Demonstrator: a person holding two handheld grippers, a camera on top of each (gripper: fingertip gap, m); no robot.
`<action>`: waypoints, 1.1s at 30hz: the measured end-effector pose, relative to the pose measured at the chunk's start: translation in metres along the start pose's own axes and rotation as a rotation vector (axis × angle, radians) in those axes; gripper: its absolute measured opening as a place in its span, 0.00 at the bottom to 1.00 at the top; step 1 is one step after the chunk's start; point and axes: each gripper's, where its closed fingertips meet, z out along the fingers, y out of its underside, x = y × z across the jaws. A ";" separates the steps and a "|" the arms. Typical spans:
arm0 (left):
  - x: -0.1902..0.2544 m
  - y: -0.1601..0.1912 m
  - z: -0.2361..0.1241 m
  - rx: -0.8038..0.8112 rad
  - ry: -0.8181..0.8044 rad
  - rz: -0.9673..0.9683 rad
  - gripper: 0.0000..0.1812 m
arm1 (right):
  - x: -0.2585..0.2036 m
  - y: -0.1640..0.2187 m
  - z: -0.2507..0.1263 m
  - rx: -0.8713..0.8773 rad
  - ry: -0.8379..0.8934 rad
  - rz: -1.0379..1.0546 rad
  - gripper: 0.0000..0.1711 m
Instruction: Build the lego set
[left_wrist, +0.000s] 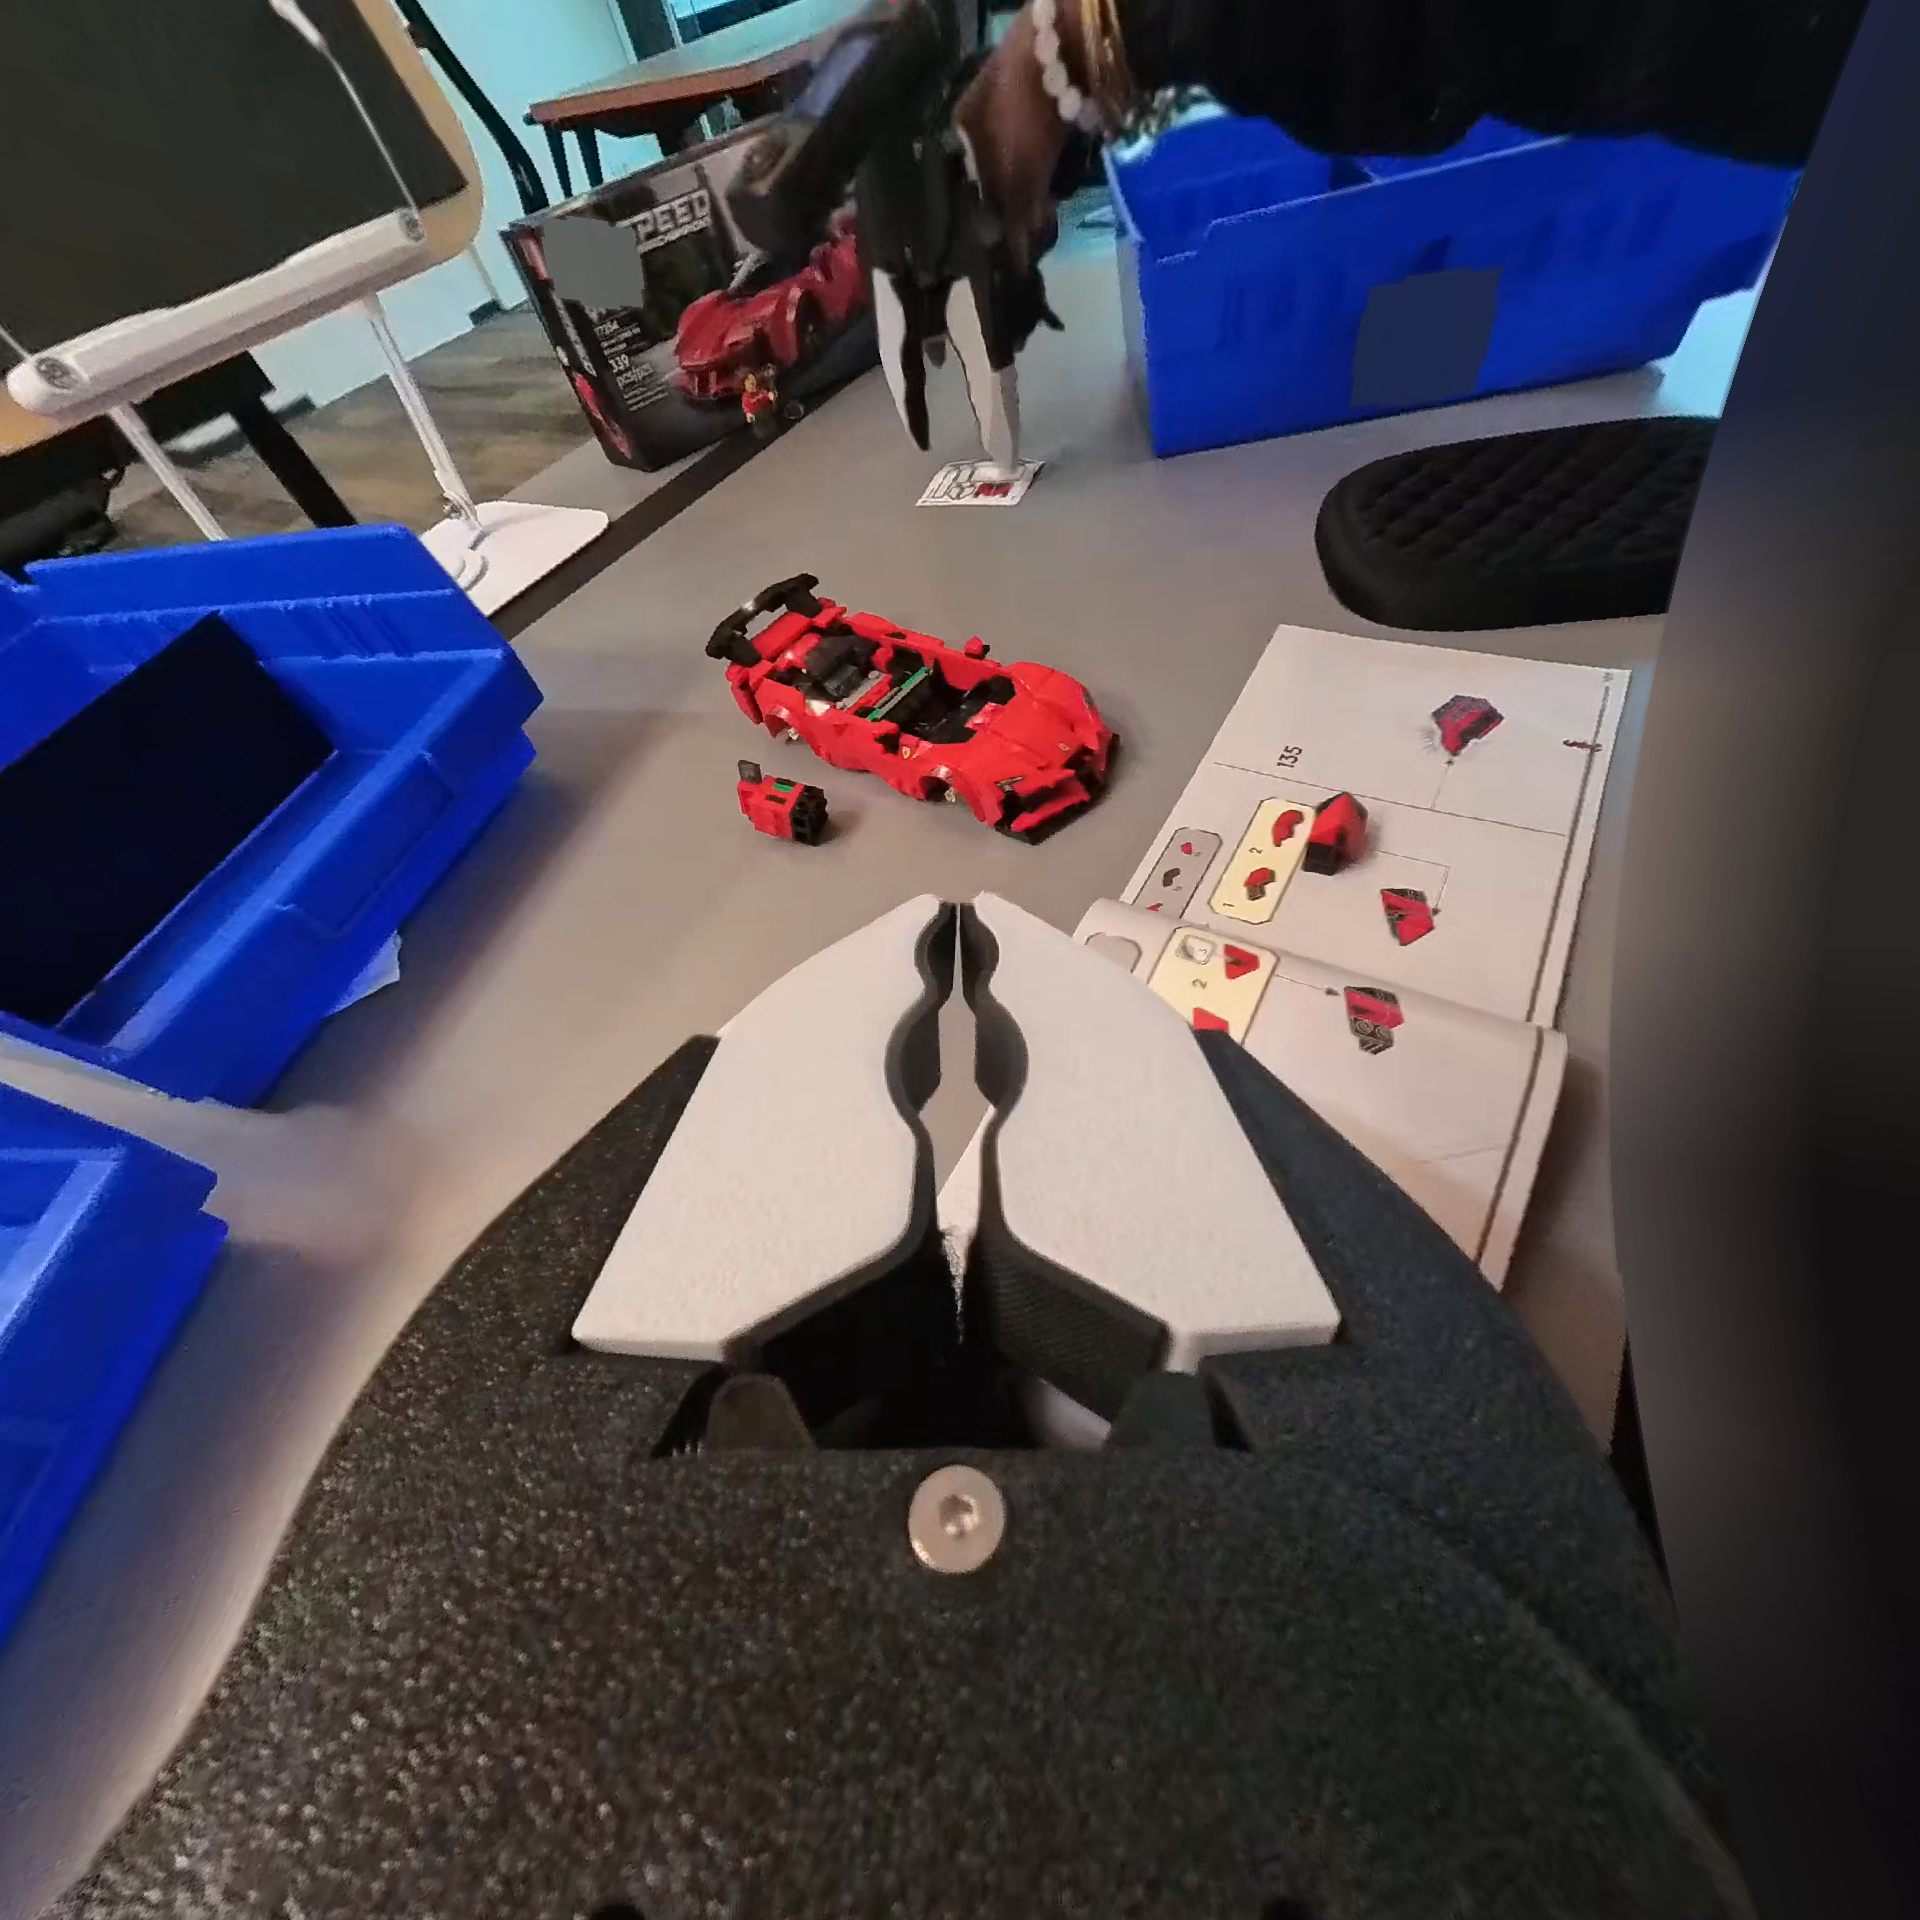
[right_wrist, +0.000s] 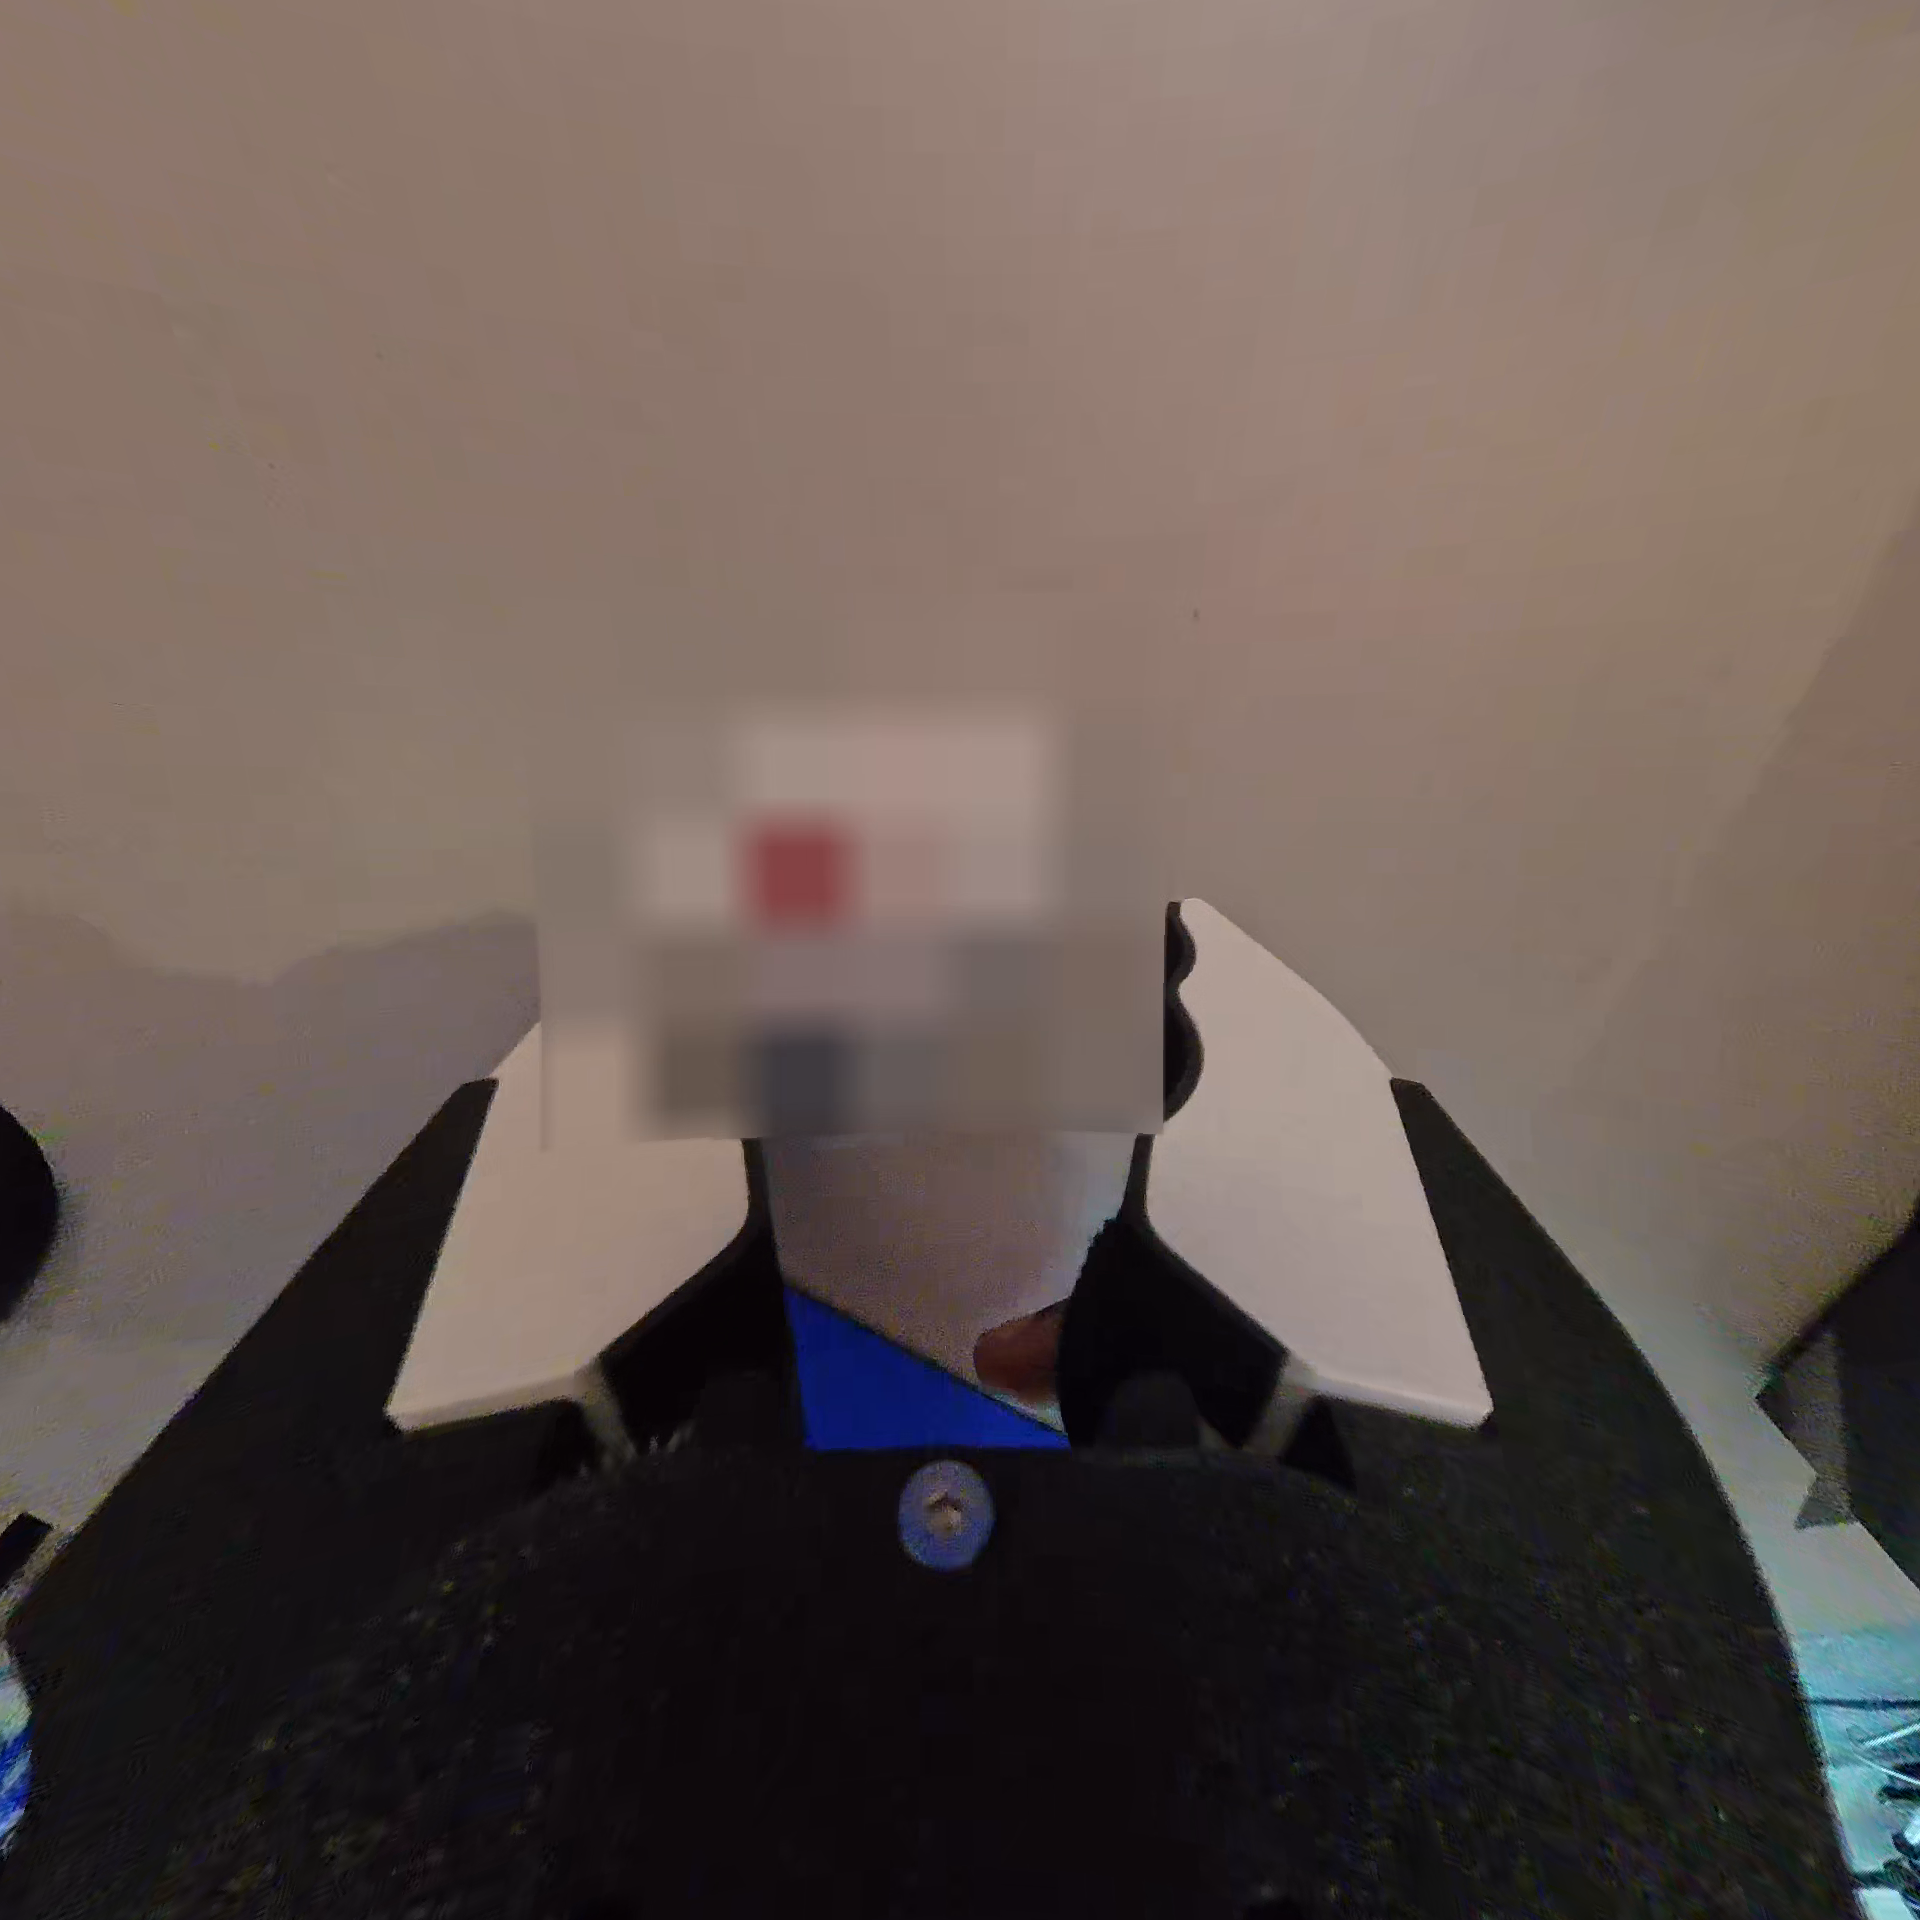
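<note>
A partly built red lego car (left_wrist: 914, 717) stands mid-table. A small red and black sub-assembly (left_wrist: 781, 805) lies just left of its front. The open instruction booklet (left_wrist: 1455, 935) lies to the right with a small red piece (left_wrist: 1335, 826) on its page. My left gripper (left_wrist: 956, 914) is shut and empty, hovering short of the car. My right gripper (left_wrist: 961, 431) is open, pointing down at a small sticker sheet (left_wrist: 977, 483) behind the car, one tip on or just above it. In the right wrist view my right gripper (right_wrist: 862, 935) is open close over the table; its left tip is hidden.
The lego box (left_wrist: 707, 312) stands at the table's far edge. Blue bins sit at the left (left_wrist: 260, 790), lower left (left_wrist: 83, 1299) and far right (left_wrist: 1403, 260). A black mesh pad (left_wrist: 1507, 520) lies beyond the booklet. A white stand's foot (left_wrist: 520, 551) rests at the left edge. Some 45 cm of space lies between my two pairs of fingers. The partly built red lego car (left_wrist: 914, 717) is about equally far from each gripper, around 20 cm.
</note>
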 end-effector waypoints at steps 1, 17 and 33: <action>-0.001 0.002 0.000 -0.002 0.001 -0.008 0.01 | 0.002 0.003 0.006 -0.020 0.012 0.007 0.43; 0.027 -0.041 0.027 0.241 0.093 -0.191 0.15 | -0.160 -0.130 -0.127 0.663 -0.047 0.038 0.02; 0.114 -0.078 0.059 0.286 0.430 -0.290 0.00 | -0.348 -0.143 -0.124 0.972 -0.448 0.086 0.03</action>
